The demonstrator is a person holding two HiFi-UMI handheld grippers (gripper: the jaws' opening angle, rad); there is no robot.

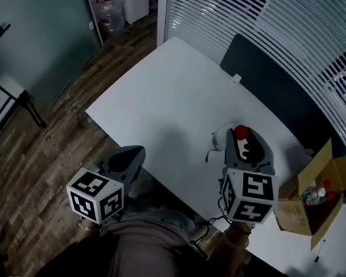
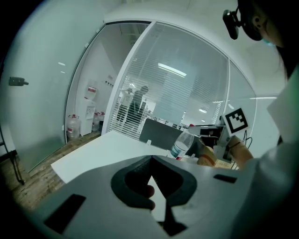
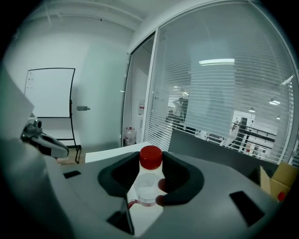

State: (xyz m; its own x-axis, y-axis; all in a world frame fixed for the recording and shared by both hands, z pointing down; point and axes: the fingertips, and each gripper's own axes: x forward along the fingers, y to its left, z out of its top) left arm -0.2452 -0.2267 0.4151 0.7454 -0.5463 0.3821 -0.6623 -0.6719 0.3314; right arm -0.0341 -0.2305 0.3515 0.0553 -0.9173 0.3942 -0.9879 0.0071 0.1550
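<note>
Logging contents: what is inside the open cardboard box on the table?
A few clear bottles with red caps stand in the cardboard box. Its walls and flaps cover their lower parts and the box floor, so the exact count stays unclear.

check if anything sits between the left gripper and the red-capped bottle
Nothing visible does. From the left gripper, the red-capped bottle shows unblocked across the bare white table. The right gripper is shut on it, jaws flanking its neck.
</note>
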